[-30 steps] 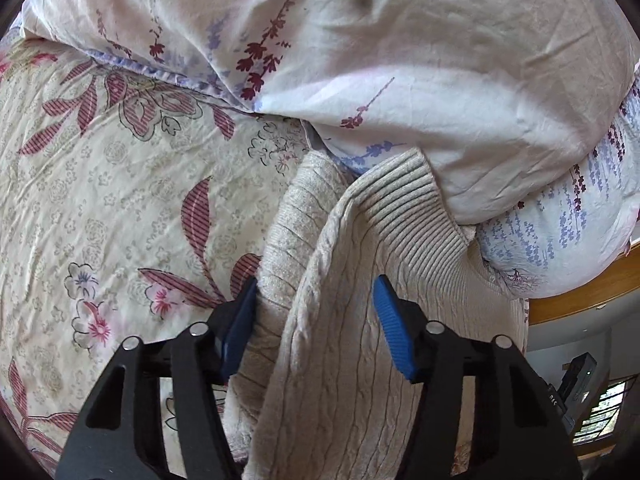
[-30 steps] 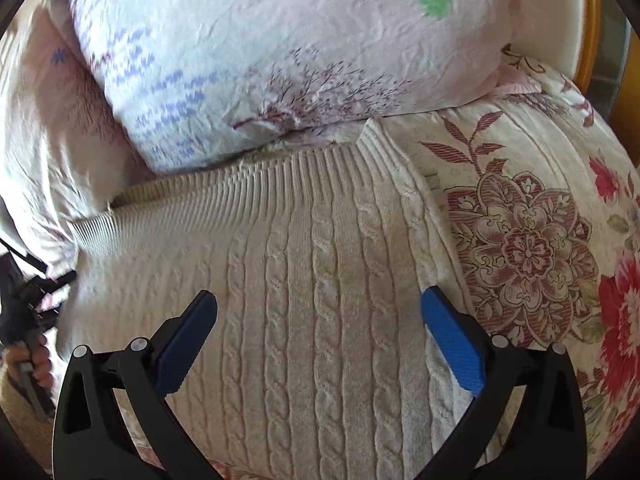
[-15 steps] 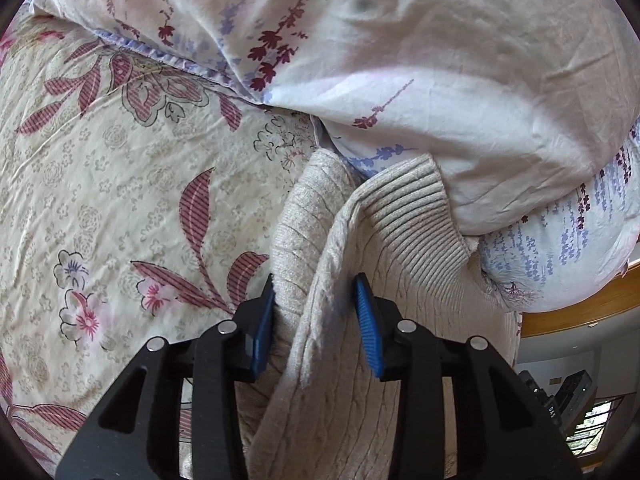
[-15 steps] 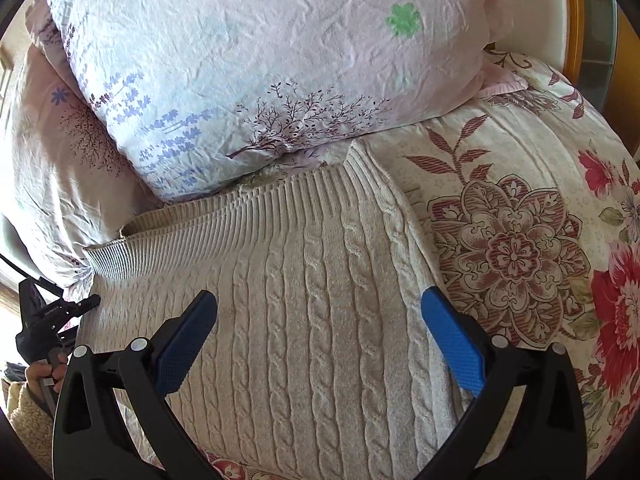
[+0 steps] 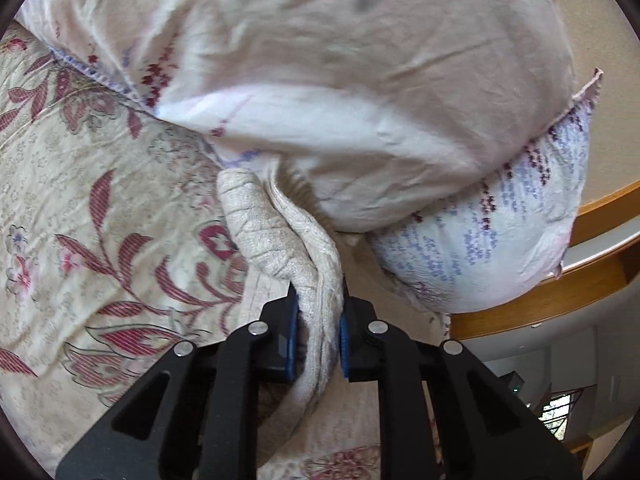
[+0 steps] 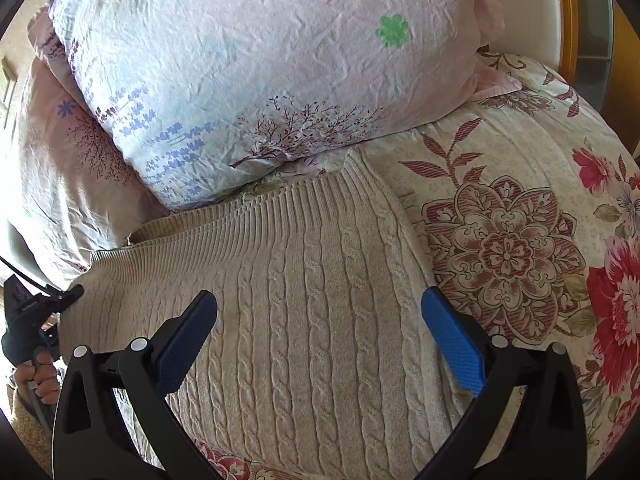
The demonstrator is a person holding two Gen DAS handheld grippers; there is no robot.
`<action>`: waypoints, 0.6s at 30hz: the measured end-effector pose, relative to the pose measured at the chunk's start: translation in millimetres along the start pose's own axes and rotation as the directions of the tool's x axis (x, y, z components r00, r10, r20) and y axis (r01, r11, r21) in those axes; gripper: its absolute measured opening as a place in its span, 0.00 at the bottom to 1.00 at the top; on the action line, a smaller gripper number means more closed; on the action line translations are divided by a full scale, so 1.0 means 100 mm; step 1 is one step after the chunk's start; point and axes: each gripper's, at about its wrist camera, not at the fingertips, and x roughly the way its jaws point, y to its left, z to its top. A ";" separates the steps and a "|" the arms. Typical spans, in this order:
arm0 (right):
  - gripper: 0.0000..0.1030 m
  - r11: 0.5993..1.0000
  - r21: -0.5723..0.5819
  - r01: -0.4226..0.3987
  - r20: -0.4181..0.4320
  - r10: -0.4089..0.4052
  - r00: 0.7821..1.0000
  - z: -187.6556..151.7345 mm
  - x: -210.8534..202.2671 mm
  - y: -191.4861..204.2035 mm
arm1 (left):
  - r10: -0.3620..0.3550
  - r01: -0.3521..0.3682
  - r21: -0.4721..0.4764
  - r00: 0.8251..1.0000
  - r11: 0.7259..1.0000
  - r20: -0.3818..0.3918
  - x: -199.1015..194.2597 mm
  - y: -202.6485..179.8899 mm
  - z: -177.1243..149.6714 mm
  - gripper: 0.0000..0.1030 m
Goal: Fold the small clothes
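Observation:
A cream cable-knit sweater lies flat on the floral bedspread, its ribbed hem toward the pillows. My left gripper is closing its jaws on the sweater's left edge, and the blue pads press a bunched fold that rises off the bed. The right wrist view shows that same gripper at the sweater's left corner, held by a hand. My right gripper hovers over the sweater's middle, wide open, with nothing between its fingers.
Two pale flowered pillows are stacked right behind the sweater's hem and overhang it in the left wrist view. A wooden bed frame bounds the mattress on the right there. Floral bedspread stretches to the left.
The left gripper's jaws have come together on the sweater's edge and lifted it, bunching the knit into a raised fold. The right gripper has stayed open over the sweater.

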 end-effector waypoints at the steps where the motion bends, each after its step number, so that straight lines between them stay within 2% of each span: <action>1: 0.99 1.000 0.006 -0.001 0.005 0.001 1.000 0.00 -0.02 -0.02 | -0.021 0.021 0.009 1.000 1.000 -0.003 -0.01 -0.12 -0.03 0.14; 5: 0.99 0.999 0.038 -0.012 0.028 0.011 1.000 0.00 -0.15 -0.15 | -0.094 0.094 0.012 0.995 0.996 -0.014 0.02 -0.55 -0.12 0.13; 8: 0.99 0.998 0.059 -0.022 0.046 0.019 0.999 0.01 -0.24 -0.24 | -0.174 0.173 -0.017 0.984 0.985 -0.039 0.14 -0.82 -0.21 0.13; 12: 0.99 0.996 0.088 -0.030 0.066 0.025 0.998 0.04 -0.35 -0.39 | -0.239 0.239 -0.016 0.964 0.971 -0.114 0.53 -1.23 -0.37 0.13; 16: 0.99 0.992 0.121 -0.025 0.080 0.015 0.997 0.06 -0.44 -0.56 | -0.295 0.287 -0.068 0.929 0.956 -0.225 1.03 -1.51 -0.57 0.13; 18: 0.99 0.990 0.143 -0.020 0.083 0.008 0.996 0.01 -0.48 -0.68 | -0.299 0.285 -0.090 0.917 0.954 -0.264 1.29 -1.60 -0.67 0.13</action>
